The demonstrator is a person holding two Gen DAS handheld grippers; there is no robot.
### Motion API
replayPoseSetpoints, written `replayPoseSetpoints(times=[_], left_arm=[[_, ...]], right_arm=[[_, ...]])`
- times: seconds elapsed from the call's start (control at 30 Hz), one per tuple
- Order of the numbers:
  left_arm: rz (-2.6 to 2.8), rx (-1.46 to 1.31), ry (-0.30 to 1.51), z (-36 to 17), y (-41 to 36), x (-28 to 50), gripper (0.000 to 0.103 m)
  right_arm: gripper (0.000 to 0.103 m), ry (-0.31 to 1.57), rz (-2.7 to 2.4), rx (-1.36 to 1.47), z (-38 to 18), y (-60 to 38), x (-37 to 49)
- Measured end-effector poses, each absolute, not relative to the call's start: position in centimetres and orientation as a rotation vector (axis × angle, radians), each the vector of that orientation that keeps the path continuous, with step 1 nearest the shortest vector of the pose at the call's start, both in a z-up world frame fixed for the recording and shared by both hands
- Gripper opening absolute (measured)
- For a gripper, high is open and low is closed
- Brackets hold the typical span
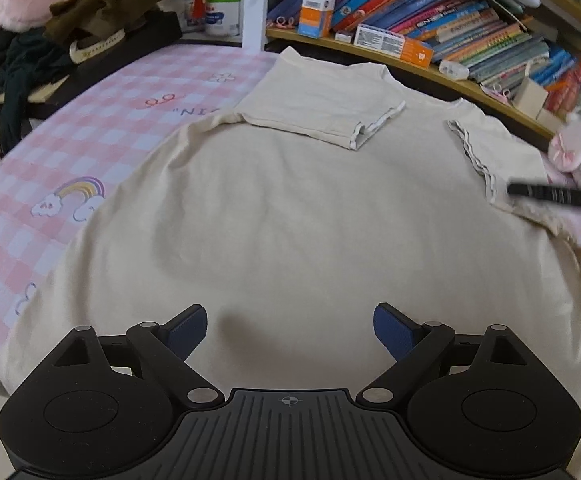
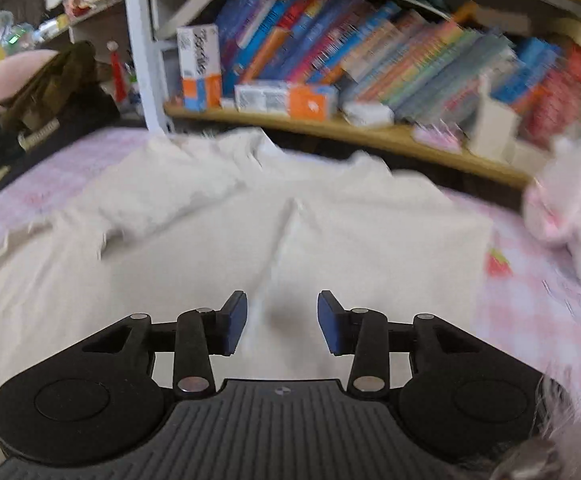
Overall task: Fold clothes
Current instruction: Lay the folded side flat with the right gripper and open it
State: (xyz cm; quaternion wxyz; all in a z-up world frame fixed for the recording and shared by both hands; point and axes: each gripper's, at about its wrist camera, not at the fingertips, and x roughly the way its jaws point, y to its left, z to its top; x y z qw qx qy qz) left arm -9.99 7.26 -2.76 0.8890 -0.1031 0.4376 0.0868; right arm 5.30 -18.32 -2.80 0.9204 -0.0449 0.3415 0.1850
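The shirt (image 1: 290, 200) is lying flat on the bed (image 1: 50, 152), sleeves folded in, both the left tongs (image 1: 289, 330) and the right tongs (image 2: 281, 322) are hovering open and empty, so next I would be pinching one side edge evenly; the sheet is reading "66".
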Motion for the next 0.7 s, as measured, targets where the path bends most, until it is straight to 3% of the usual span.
replayPoseSetpoints(times=[0.4,0.43,0.5,0.57,0.7], left_arm=[[0.159,-0.172,0.892,-2.0,5.8,-10.0,0.092],[0.167,-0.174,0.89,-1.9,5.9,-10.1,0.093],[0.183,-0.181,0.887,-1.8,6.2,-10.4,0.092],[0.202,-0.195,0.888,-1.8,6.6,-10.5,0.092],[0.223,-0.214,0.894,-1.9,6.7,-10.5,0.092]], right_arm=[[0.034,0.676,0.416,-0.229,-4.5,-15.1,4.8],[0.032,0.676,0.407,-0.252,-4.8,-15.0,5.0],[0.014,0.667,0.379,-0.258,-5.0,-15.2,5.2],[0.008,0.66,0.355,-0.208,-4.4,-15.9,5.4],[0.008,0.607,0.35,-0.157,-2.7,-16.2,4.9]])
